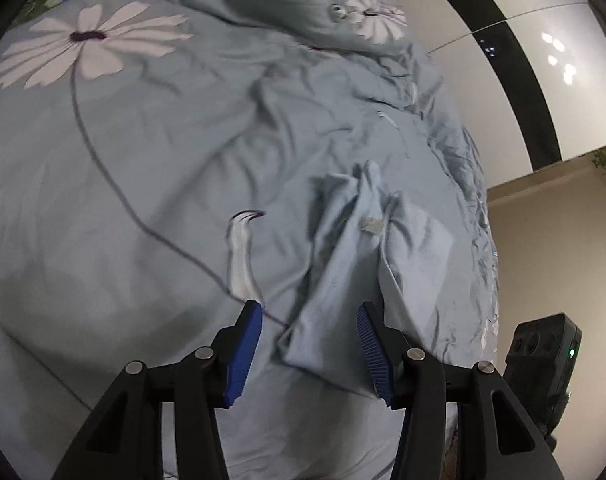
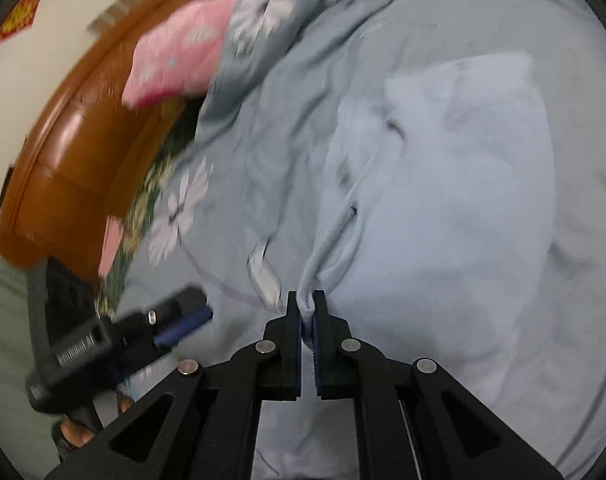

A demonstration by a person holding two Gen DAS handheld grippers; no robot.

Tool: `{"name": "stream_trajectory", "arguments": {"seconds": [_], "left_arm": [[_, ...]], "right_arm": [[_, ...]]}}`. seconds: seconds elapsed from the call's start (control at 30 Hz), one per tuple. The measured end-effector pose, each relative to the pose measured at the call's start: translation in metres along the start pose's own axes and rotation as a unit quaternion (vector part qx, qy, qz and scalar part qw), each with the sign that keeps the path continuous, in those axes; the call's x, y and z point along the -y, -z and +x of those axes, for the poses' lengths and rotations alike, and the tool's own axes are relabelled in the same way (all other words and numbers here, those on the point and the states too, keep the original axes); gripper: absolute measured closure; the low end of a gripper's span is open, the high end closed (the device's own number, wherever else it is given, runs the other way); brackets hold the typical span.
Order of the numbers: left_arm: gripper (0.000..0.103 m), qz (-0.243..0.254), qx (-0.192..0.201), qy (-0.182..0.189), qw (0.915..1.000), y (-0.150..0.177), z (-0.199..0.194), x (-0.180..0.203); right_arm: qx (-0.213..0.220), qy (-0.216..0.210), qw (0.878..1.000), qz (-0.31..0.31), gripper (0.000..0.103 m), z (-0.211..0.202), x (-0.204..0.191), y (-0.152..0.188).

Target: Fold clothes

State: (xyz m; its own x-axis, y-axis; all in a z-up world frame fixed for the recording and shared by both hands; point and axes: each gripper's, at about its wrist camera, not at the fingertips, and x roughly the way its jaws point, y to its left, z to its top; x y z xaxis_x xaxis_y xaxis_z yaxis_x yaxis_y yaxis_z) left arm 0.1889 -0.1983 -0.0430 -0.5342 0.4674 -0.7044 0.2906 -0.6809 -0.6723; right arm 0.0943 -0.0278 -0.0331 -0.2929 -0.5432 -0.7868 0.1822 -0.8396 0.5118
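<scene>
Matt cloth garment (image 2: 443, 184); glossy, seemingly wooden headboard (image 2: 75, 128).

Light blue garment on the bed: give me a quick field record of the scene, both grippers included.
garment: light blue garment, crumpled, lying on the bedding
surface: grey-blue floral duvet
right gripper: shut on a fold of the garment's edge
left gripper: open, pads apart, garment end lying between them, not pinched
background: pink pillow, wooden headboard
fold status: not yet folded

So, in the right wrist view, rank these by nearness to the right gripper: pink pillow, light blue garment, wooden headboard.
From the right gripper:
1. Light blue garment, its edge pinched in the jaws.
2. Pink pillow, upper left.
3. Wooden headboard, far left, behind the pillow.
</scene>
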Motion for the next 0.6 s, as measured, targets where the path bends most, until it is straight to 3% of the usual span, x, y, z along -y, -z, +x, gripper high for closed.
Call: {"name": "stream_trajectory", "arguments": {"seconds": [0.1,0.2,0.33,0.43,0.47,0.57,0.6], "left_arm": [[0.049,-0.002,-0.001,0.013,0.9999,0.005,0.001,0.004],[0.047,0.002,-0.013,0.055,0.9984,0.006,0.01,0.012],[0.043,0.032,-0.057,0.081,0.9946,-0.003,0.05,0.035],[0.043,0.058,-0.087,0.074,0.9917,-0.013,0.078,0.051],[0.043,0.067,-0.096,0.071,0.9906,-0.015,0.085,0.055],[0.044,0.098,-0.114,0.064,0.9866,-0.019,0.1,0.068],[0.045,0.113,-0.114,0.061,0.9853,-0.02,0.102,0.074]], "right_arm": [[0.003,-0.015,1.0,-0.023,0.099,-0.006,-0.009,0.009],[-0.001,-0.013,0.999,-0.044,0.099,-0.007,-0.015,0.013],[-0.037,0.007,0.998,-0.057,0.098,0.015,-0.012,0.014],[-0.046,0.011,0.997,-0.065,0.095,0.013,-0.01,0.019],[-0.047,0.008,0.997,-0.067,0.093,0.01,-0.008,0.02],[-0.035,0.017,0.997,-0.059,0.074,-0.01,0.01,0.024],[-0.03,0.025,0.998,-0.048,0.073,-0.017,0.02,0.025]]}}
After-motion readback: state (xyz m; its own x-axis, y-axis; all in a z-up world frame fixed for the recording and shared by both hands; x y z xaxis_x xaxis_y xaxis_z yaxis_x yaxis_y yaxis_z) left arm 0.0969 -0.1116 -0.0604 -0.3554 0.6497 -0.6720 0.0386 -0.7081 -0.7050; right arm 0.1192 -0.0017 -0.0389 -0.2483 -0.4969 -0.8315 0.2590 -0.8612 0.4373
